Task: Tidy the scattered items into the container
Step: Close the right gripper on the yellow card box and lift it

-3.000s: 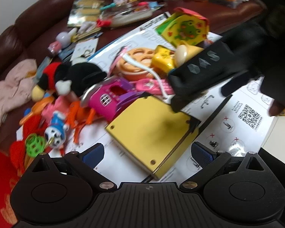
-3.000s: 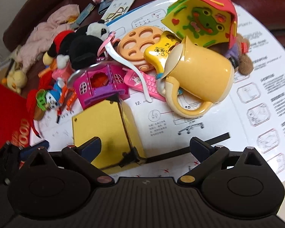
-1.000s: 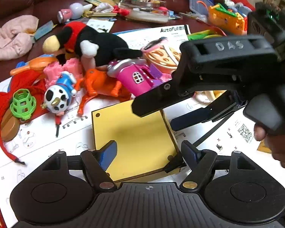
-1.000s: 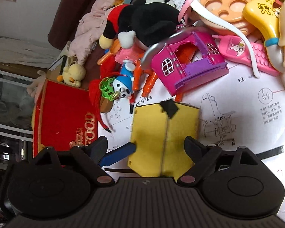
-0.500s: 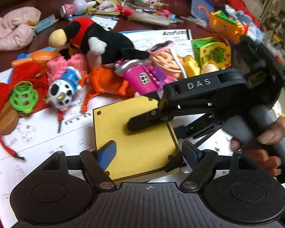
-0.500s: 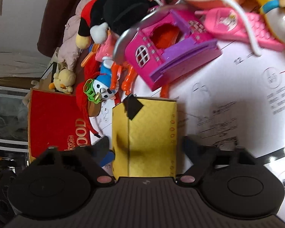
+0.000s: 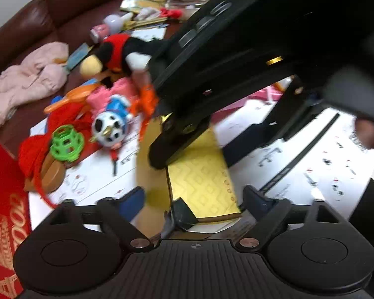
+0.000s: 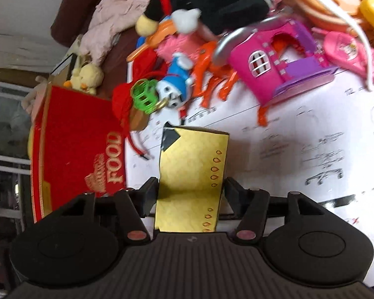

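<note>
A large white instruction sheet [image 8: 299,149] spreads under and ahead of both grippers. Left of the right gripper [image 8: 189,191] lies a red box lid [image 8: 75,149] lettered "FOOD". The right gripper's fingers press against both sides of the gold cardboard box [image 8: 194,172], gripping it; the box stands between them, just ahead of the camera. In the left wrist view the same gold box [image 7: 202,179] sits between the spread fingers of the left gripper [image 7: 194,199], which is released, with the right gripper's black body [image 7: 236,62] overhead. Beyond the box lie a black plush toy [image 8: 224,2], a pink toy house [image 8: 279,67], an orange toy horse [image 8: 212,77], a blue-and-white toy figure [image 8: 174,84] and a green lattice ball [image 8: 144,97].
</note>
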Demonstrator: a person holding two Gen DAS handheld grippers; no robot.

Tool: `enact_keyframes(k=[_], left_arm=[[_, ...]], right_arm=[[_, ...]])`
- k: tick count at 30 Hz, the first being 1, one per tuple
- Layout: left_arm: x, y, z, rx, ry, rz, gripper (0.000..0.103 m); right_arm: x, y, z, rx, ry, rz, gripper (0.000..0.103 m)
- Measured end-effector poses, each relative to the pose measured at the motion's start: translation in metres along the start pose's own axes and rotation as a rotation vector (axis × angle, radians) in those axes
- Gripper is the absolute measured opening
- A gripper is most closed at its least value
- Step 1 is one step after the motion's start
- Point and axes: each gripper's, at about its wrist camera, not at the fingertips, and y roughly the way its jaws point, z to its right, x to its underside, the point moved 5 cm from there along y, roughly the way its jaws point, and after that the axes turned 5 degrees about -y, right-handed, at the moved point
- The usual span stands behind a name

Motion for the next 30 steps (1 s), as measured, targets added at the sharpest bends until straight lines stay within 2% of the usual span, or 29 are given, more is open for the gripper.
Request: enact_keyframes(k=[1,5,9,11,13,15,19,20,25,27,28,30], left_arm=[[0.000,0.000,-0.005,0.004,-0.015,-0.004,0.077],[0.000,-0.007,-0.015,0.050,-0.055,0.012,0.067],[0.002,-0.011,-0.004,0.097,-0.039,0.018,0.064],[0.004,-0.009,0.003,0.098,-0.033,0.013,0.058],[0.006,-0.007,0.006,0.096,-0.039,0.016,0.058],[0.005,-0.006,0.005,0.091,-0.050,0.013,0.061],[0.002,-0.002,0.004,0.030,-0.046,0.011,0.079],[0.002,-0.001,0.005,0.018,-0.045,0.010,0.080],[-0.003,0.001,0.007,0.006,-0.063,-0.002,0.078],[-0.003,0.001,0.009,0.020,-0.059,-0.004,0.071],[-0.003,0.001,0.011,0.036,-0.053,-0.006,0.061],[-0.003,0.000,0.016,0.027,-0.033,-0.005,0.060]], right_arm=[[0.000,-0.001,-0.001,-0.001,-0.005,0.005,0.067],[-0.003,-0.002,-0.002,0.025,-0.011,0.021,0.071],[-0.007,0.003,-0.006,0.076,-0.006,0.027,0.081],[-0.009,0.006,-0.008,0.095,-0.002,0.035,0.085],[-0.008,0.007,-0.008,0.133,-0.019,0.047,0.084],[-0.005,0.010,-0.005,0.181,-0.031,0.049,0.072],[-0.004,0.009,-0.002,0.172,-0.021,0.073,0.064],[-0.004,0.008,-0.003,0.178,-0.028,0.074,0.064],[-0.004,0.005,-0.003,0.171,-0.030,0.079,0.064],[-0.004,0.004,-0.003,0.164,-0.028,0.084,0.063],[-0.003,0.002,-0.003,0.161,-0.028,0.089,0.062],[-0.003,0.001,-0.002,0.155,-0.020,0.092,0.062]])
